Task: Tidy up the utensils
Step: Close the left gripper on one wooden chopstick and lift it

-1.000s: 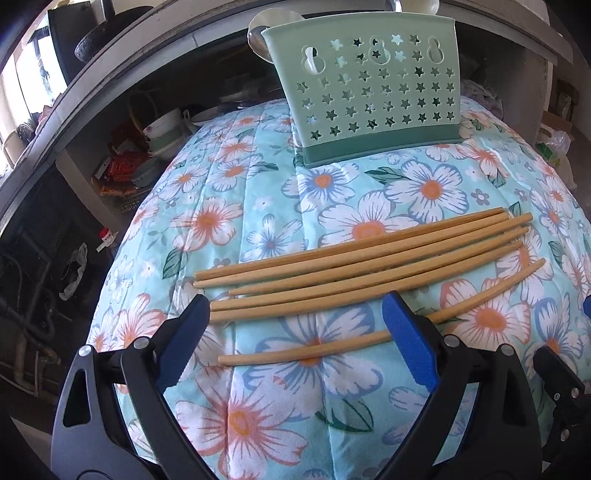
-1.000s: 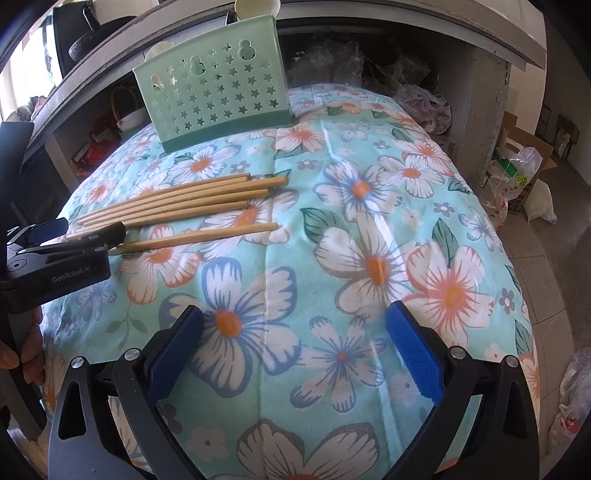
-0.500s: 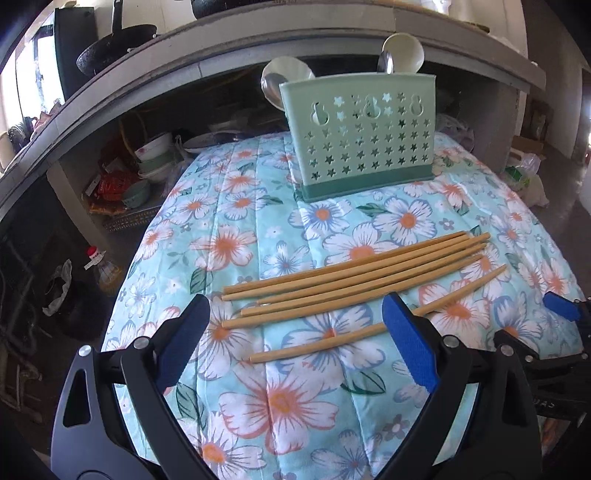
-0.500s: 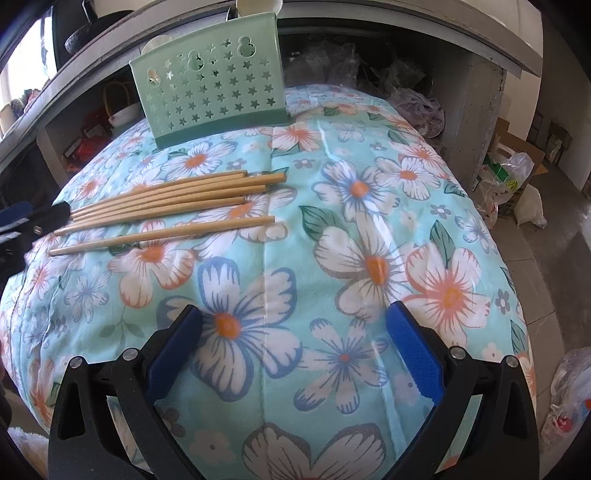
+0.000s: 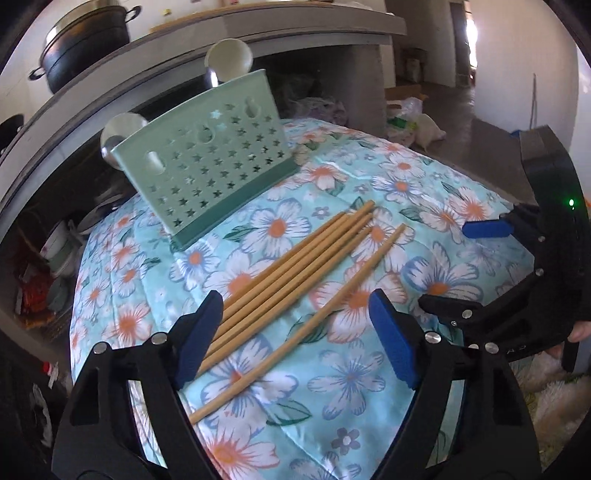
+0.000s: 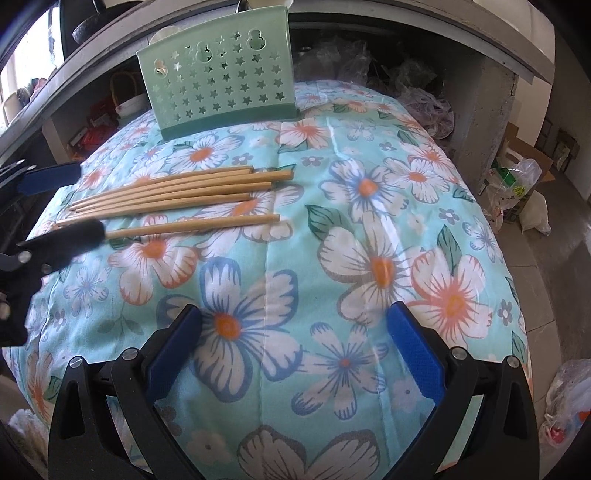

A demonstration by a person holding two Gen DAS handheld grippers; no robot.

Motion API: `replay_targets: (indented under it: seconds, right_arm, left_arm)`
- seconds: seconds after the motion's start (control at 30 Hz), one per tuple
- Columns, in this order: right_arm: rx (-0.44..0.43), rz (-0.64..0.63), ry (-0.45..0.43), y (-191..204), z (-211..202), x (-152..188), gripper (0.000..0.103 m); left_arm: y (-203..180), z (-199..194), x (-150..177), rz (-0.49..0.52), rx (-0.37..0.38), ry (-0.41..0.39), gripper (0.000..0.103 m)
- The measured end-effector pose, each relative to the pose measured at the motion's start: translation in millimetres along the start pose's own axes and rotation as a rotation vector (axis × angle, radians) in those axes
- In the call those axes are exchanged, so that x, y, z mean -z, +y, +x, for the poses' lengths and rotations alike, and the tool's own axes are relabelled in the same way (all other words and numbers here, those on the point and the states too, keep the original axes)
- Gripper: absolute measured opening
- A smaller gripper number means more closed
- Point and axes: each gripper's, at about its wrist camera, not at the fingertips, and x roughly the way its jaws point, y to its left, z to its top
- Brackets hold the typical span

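Several wooden chopsticks lie on the floral cloth, one apart from the bunch; they also show in the right wrist view, with the single one nearer. A green star-holed utensil holder stands behind them, with spoons in it, and shows in the right wrist view. My left gripper is open, its jaws straddling the near ends of the chopsticks. My right gripper is open and empty over the cloth, right of the chopsticks.
The floral cloth covers a rounded table. A concrete counter with a black pot runs behind. Shelves with bowls are at the left. Plastic bags lie on the floor at the right.
My left gripper has swung round to the chopsticks' left ends and moved close over them. My right gripper has moved slightly nearer the holder.
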Motion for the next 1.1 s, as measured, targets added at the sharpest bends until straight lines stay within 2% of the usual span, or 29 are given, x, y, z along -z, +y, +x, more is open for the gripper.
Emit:
replay_targets:
  seconds: [0.03, 0.1, 0.17, 0.3, 0.37, 0.5, 0.63, 0.77, 0.9, 1.0, 1.1]
  right_arm:
    - [0.000, 0.004, -0.004, 0, 0, 1, 0.098]
    - [0.005, 0.008, -0.022, 1, -1, 3, 0.098]
    - [0.003, 0.018, -0.034, 0, -3, 6, 0.098]
    - [-0.005, 0.021, -0.042, -2, -6, 8, 0.098]
    - [-0.009, 0.024, -0.039, -3, -7, 9, 0.098]
    - [-0.020, 0.031, -0.035, -5, -11, 13, 0.098]
    - [-0.033, 0.038, -0.043, -7, -15, 18, 0.098]
    - [-0.035, 0.048, -0.060, -8, -16, 20, 0.098]
    - [-0.022, 0.046, -0.065, -6, -15, 20, 0.098]
    - [-0.016, 0.052, -0.066, -5, -15, 20, 0.098]
    - [-0.011, 0.061, -0.069, -5, -16, 20, 0.098]
  left_arm:
    - [-4, 6, -3, 0.041, 0.010, 0.009, 0.069]
    - [-8, 15, -7, 0.100, 0.028, 0.024, 0.065]
    - [-10, 25, -12, 0.141, 0.054, 0.046, 0.057]
    - [-12, 37, -21, 0.175, 0.145, 0.079, 0.044]
    - [-16, 42, -24, 0.191, 0.194, 0.097, 0.043]
    - [-28, 48, -29, 0.236, 0.239, 0.118, 0.032]
    - [-42, 59, -34, 0.289, 0.243, 0.138, 0.023]
    - [-51, 70, -39, 0.323, 0.230, 0.161, 0.021]
    - [-57, 72, -43, 0.334, 0.222, 0.171, 0.012]
    - [-60, 71, -45, 0.342, 0.204, 0.168, 0.011]
    - [-58, 64, -48, 0.327, 0.194, 0.162, 0.005]
